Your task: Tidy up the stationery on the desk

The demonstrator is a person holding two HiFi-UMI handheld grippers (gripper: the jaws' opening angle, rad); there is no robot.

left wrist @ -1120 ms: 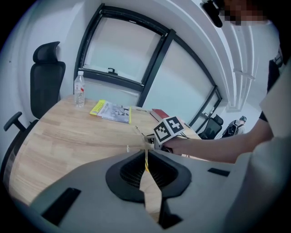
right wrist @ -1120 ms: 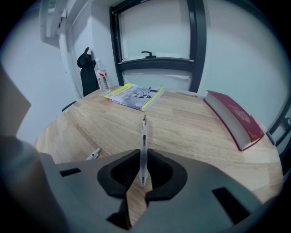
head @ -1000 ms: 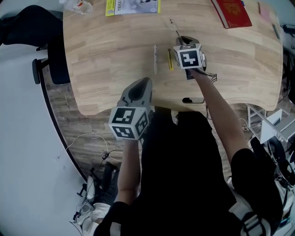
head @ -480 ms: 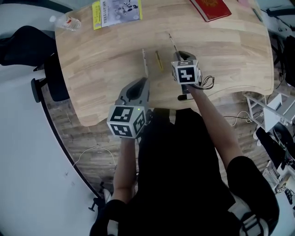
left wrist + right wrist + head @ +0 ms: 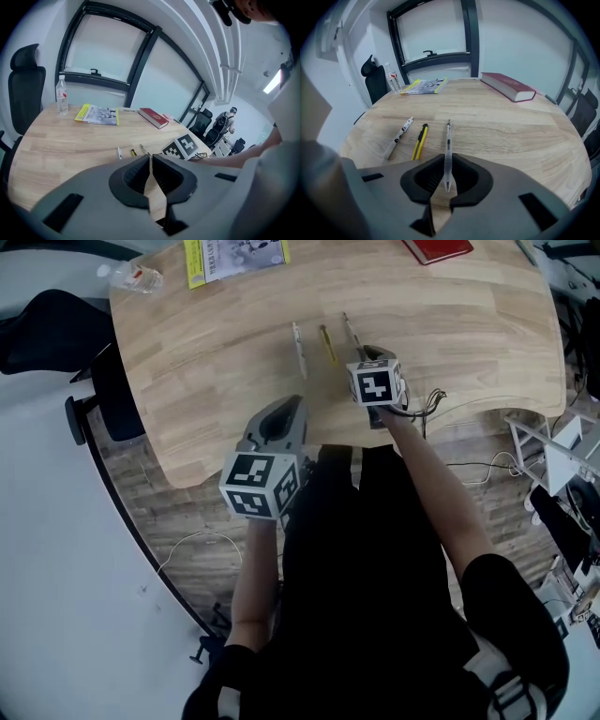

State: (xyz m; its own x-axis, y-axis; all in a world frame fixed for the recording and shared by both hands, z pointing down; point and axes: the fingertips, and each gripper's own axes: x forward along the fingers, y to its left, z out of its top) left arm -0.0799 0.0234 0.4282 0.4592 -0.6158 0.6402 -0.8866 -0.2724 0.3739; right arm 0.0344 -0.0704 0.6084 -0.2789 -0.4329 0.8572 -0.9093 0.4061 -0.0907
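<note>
A clear pen (image 5: 448,145) sticks out ahead of my right gripper (image 5: 446,164), which is shut on its near end; the head view shows the pen (image 5: 350,329) pointing away over the wooden desk (image 5: 206,381). Left of it lie a yellow utility knife (image 5: 420,140) and a white marker (image 5: 398,136), roughly parallel; the knife (image 5: 327,345) and marker (image 5: 299,348) also show in the head view. My left gripper (image 5: 286,407) hangs over the desk's near edge, its jaws shut with nothing between them (image 5: 150,159).
At the desk's far side are a red book (image 5: 508,86), a yellow-edged magazine (image 5: 424,86) and a water bottle (image 5: 393,77). A black chair (image 5: 56,334) stands to the left. Cables (image 5: 427,404) trail from the right gripper by the near edge.
My right gripper has drawn back toward the near edge with the pen in it, so the pen now lies alongside the knife and marker. The left gripper has barely moved.
</note>
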